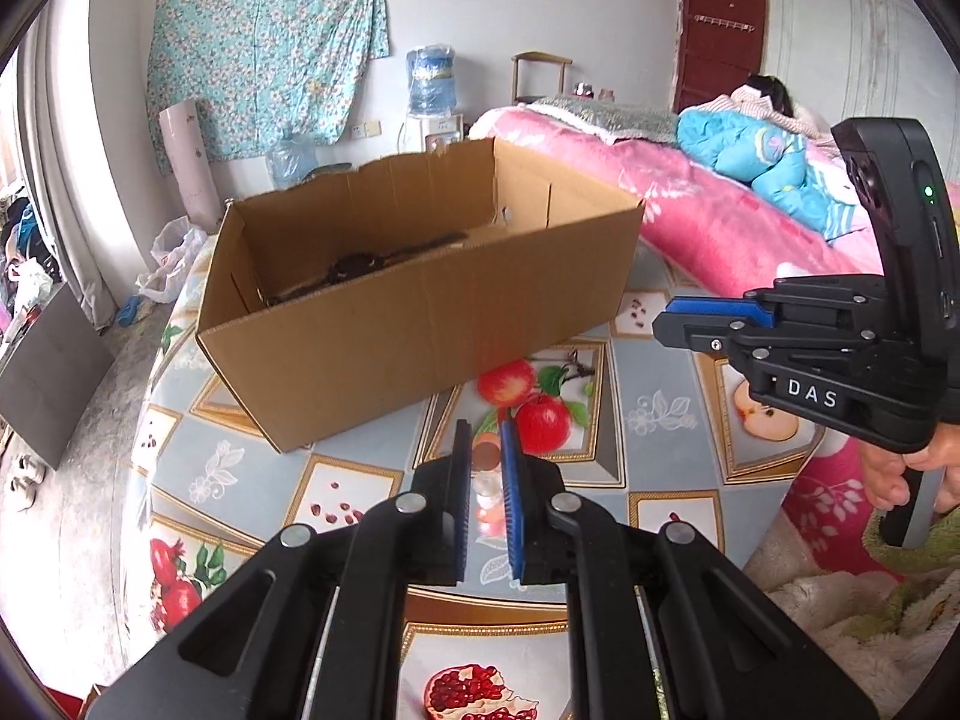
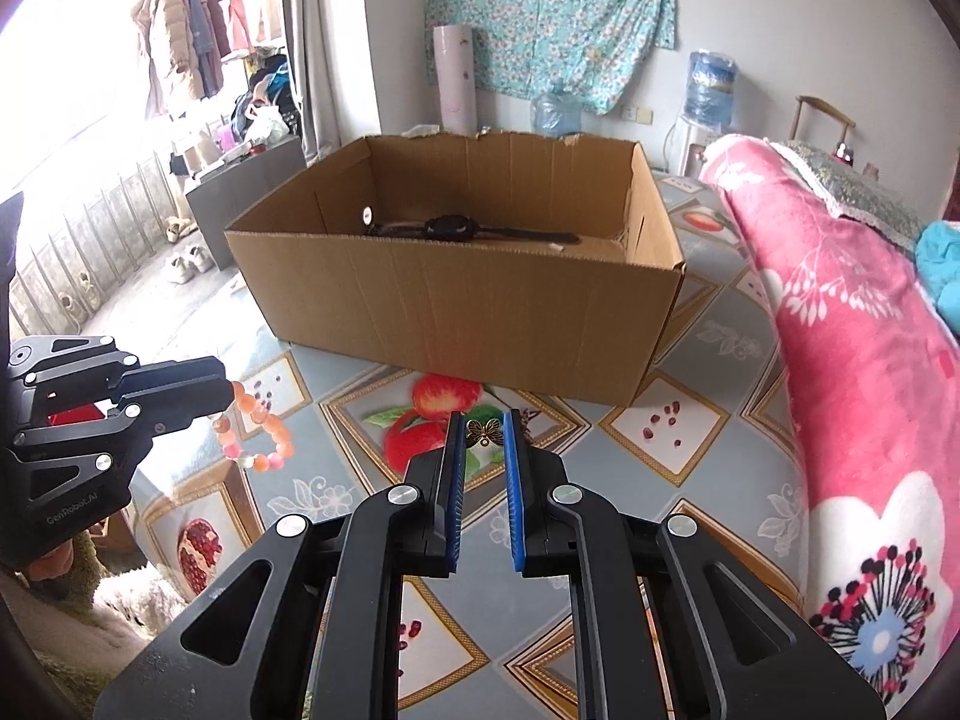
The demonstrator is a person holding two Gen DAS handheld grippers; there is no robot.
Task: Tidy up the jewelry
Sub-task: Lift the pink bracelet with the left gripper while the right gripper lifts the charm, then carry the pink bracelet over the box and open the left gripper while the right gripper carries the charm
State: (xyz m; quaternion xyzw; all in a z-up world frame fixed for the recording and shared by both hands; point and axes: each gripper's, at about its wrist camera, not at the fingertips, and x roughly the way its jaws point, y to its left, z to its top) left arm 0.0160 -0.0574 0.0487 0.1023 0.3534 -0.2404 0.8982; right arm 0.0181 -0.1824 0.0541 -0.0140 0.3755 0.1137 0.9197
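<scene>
The left gripper (image 1: 485, 468) has its blue-padded jaws nearly closed on a bracelet of orange and pink beads (image 1: 487, 492), which shows between the pads in the left wrist view. In the right wrist view the same bracelet (image 2: 255, 438) hangs as a loop from the tip of the left gripper (image 2: 225, 393), clear above the desk (image 2: 690, 360) with its fruit-patterned cover.

The right gripper (image 2: 485, 435) also has its jaws nearly closed, and a small bronze-coloured butterfly ornament (image 2: 483, 432) sits pinched between the tips of the pads. Whether it is a brooch, a clip or a pendant cannot be told. From the left wrist view the right gripper (image 1: 660, 324) is seen side-on at the right, lifted off the desk (image 1: 654, 420), with a hand (image 1: 900, 468) around its handle; the ornament cannot be made out there.

An open cardboard box (image 2: 462, 300) stands on the desk just beyond both grippers, flaps torn off along its upper edge. Inside it, on the bottom, lies a black wristwatch (image 2: 450, 228) with its strap stretched out flat; in the left wrist view the watch (image 1: 354, 267) is only partly visible over the box's (image 1: 390, 336) near wall.

To the right of the desk is a bed with a pink floral blanket (image 2: 870, 360).
</scene>
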